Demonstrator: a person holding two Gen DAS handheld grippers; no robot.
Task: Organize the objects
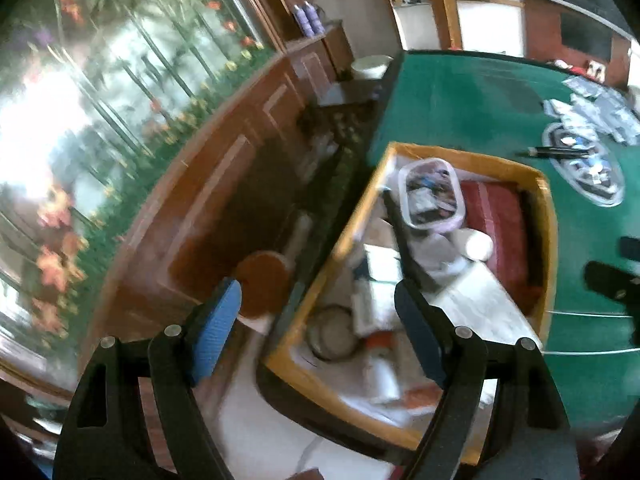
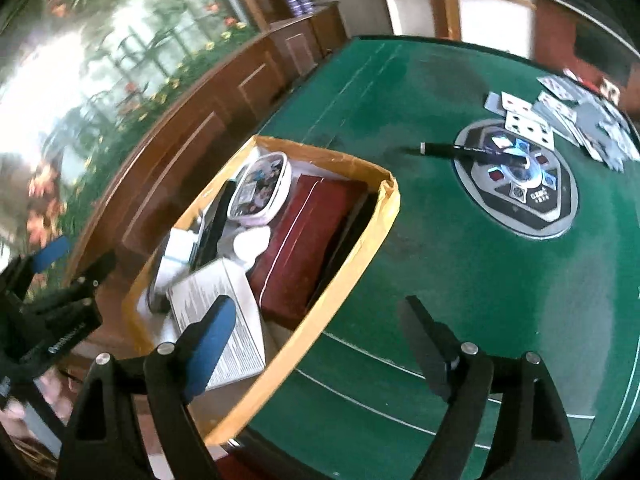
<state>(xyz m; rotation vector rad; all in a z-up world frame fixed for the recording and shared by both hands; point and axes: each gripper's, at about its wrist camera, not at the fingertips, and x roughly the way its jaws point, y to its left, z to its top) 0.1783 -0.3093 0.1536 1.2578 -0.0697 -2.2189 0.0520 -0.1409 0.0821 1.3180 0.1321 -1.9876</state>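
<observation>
A cardboard box [image 1: 472, 160] with a yellow taped rim sits at the left edge of the green table [image 2: 480, 280]. It holds an oval clear-lidded container [image 1: 432, 196], a dark red case [image 1: 496, 216], a white printed carton [image 2: 208, 288] and several smaller items. My left gripper [image 1: 316, 300] hangs open over the box's near left side, with nothing between its blue pads. My right gripper [image 2: 318, 308] stands open above the box's near right rim [image 2: 320, 152], also empty. A black pen [image 2: 468, 150] lies on the table's centre console [image 2: 516, 208]. Playing cards [image 2: 560, 116] are scattered beyond it.
Wooden cabinets [image 1: 224, 184] and a flowered wall panel [image 1: 100, 100] run along the left. A round brown stool [image 1: 264, 284] and a white tub [image 1: 370, 66] stand on the floor by the table. Purple bottles [image 1: 308, 20] stand on a far cabinet. The left gripper [image 2: 76, 260] shows in the right wrist view.
</observation>
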